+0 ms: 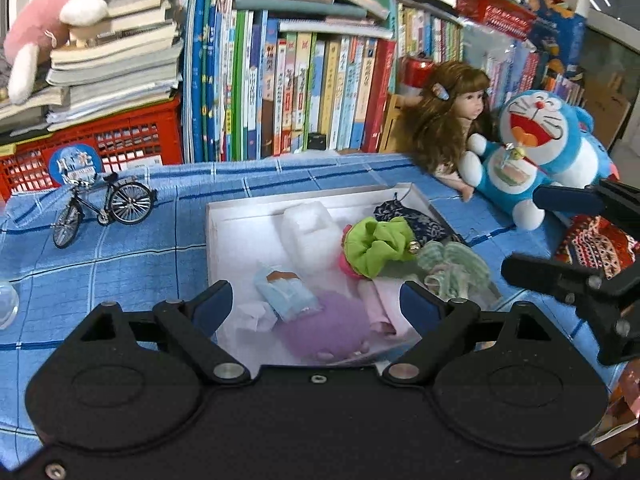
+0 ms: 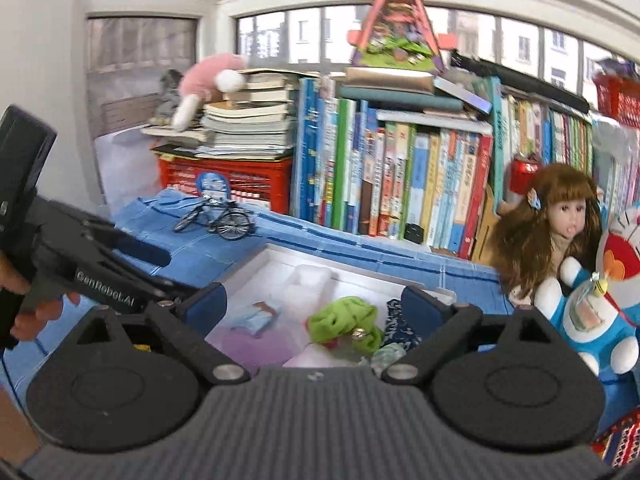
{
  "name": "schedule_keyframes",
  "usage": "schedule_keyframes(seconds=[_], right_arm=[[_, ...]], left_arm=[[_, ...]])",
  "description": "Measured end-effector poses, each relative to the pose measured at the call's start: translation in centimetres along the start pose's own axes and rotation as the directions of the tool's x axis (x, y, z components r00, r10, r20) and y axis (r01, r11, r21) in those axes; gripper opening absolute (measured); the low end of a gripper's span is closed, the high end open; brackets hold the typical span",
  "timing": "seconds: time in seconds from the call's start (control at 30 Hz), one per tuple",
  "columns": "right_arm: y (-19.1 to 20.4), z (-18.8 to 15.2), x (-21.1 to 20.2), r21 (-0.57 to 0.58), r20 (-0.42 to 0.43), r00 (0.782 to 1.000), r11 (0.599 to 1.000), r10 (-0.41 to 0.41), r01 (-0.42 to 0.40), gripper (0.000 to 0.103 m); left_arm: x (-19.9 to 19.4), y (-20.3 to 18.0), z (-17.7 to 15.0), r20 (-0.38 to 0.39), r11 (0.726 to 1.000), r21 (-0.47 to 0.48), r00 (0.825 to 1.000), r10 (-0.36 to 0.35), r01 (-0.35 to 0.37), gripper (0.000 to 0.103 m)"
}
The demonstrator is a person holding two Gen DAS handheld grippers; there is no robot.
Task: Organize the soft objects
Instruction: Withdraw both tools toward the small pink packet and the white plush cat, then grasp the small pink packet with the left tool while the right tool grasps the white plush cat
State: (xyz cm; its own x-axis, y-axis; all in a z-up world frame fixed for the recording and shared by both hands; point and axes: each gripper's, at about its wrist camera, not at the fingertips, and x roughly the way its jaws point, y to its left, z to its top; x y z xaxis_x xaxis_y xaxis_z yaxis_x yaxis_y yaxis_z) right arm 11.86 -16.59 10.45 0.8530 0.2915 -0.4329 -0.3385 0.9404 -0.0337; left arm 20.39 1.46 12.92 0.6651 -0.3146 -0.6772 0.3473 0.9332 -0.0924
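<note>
— Left tool (image 1: 316, 298): spread wide, holding nothing, poised low over the near end of the shallow white cardboard box (image 1: 240, 216) on the blue checked tabletop (image 1: 120, 260).

— And the right tool (image 2: 314, 300)?

— Likewise gaping and empty, raised at the right side of the box, looking down into it.

— Contents?

— Soft bits, all inside:
- Fluffy purple pom-pom (image 1: 324, 328) nearest, touching a pale blue plastic-wrapped packet (image 1: 286, 292) and a folded pink cloth (image 1: 384, 304).
- Lime-green fabric scrunchie (image 1: 376, 244) in the middle, just beside a green-and-white gingham scrunchie (image 1: 452, 268).
- Dark blue patterned fabric pouch (image 1: 412, 220) at the far right corner.
- White foam block (image 1: 308, 228) towards the back.

— Step in hand?

— Probably between picks: choosing a piece, nothing gripped. Nearly done or barely begun, impossible to tell.

— Anything outside the box?

— Blue-and-white cartoon cat plush (image 1: 532, 148) and brown-haired doll (image 1: 452, 116), leaning by the row of upright books (image 1: 304, 92) at the far right, well apart from the box. Perhaps part of the job, perhaps not.

— Next move?

— Likely the left tool, straight down onto the pom-pom. Calls for a gentle squeeze on squashy fluff, a centred bite, and care not to drag the packet or pink cloth along.
</note>
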Motion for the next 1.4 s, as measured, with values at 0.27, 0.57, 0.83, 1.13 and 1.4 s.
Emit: schedule_keyframes(seconds=[0.27,0.57,0.83,1.13,1.4], right_arm=[[3.5,-1.6,-2.6,-0.156,0.010,1.000,0.987,0.028,-0.026,0.101],[7.0,-4.1,-3.6,-0.299,-0.020,0.999,0.954,0.034,-0.038,0.103],[9.4,-6.2,-3.6,-0.413,-0.054,0.998,0.909,0.033,-0.053,0.103],[11.7,-9.1,-2.6,-0.542,-0.077,0.997,0.839,0.012,-0.052,0.101],[13.7,-11.8,-1.5,-0.647,-0.031,0.999,0.762,-0.043,0.013,0.086]], left_arm=[[-4.3,0.7,-2.9,0.061,1.000,0.009,0.998,0.009,-0.010,0.092],[-7.1,3.1,-6.5,0.086,0.999,-0.022,0.995,0.043,-0.041,0.093],[-8.2,4.8,-9.7,0.097,0.996,-0.047,0.992,0.083,-0.079,0.093],[-9.1,5.8,-14.1,0.119,0.985,-0.061,0.978,0.169,-0.163,0.093],[-8.5,8.3,-17.3,0.090,0.958,-0.182,0.967,0.240,-0.221,0.081]])
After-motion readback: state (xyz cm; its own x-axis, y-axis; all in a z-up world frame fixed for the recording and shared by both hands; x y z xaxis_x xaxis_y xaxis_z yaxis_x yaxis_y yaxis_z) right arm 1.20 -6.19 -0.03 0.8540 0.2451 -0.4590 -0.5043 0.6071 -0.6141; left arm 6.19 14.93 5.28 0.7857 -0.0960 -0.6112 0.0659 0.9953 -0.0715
